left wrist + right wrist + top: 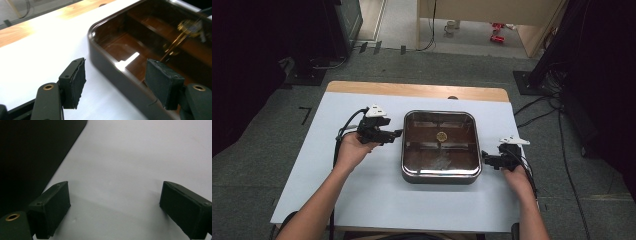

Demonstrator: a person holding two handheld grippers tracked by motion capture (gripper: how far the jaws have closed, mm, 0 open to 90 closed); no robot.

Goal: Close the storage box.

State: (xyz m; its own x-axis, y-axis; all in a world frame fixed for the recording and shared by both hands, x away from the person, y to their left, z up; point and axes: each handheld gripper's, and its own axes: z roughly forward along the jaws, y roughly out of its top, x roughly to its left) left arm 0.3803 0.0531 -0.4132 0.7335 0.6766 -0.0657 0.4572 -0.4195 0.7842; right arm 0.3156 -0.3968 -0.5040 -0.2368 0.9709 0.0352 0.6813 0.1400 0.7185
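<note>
A square dark metal pan (411,172) with a shiny brown inside stands at the middle of the white table (362,195). A small round brass-coloured piece (442,135) shows at its bottom. My left gripper (398,133) is at the pan's left rim. In the left gripper view the gripper (120,82) is open, with the pan's wall (110,72) between its jaws, one pad (77,81) outside and one over the inside. My right gripper (483,158) is just off the pan's right side. It stands open (115,210) over bare table, the pan's dark wall (30,157) to its left.
A strip of bare wood (412,90) runs along the table's far edge. Cables (537,117) lie on the grey floor to the right, and dark stands rise at both sides. A cable (343,131) trails from the left gripper.
</note>
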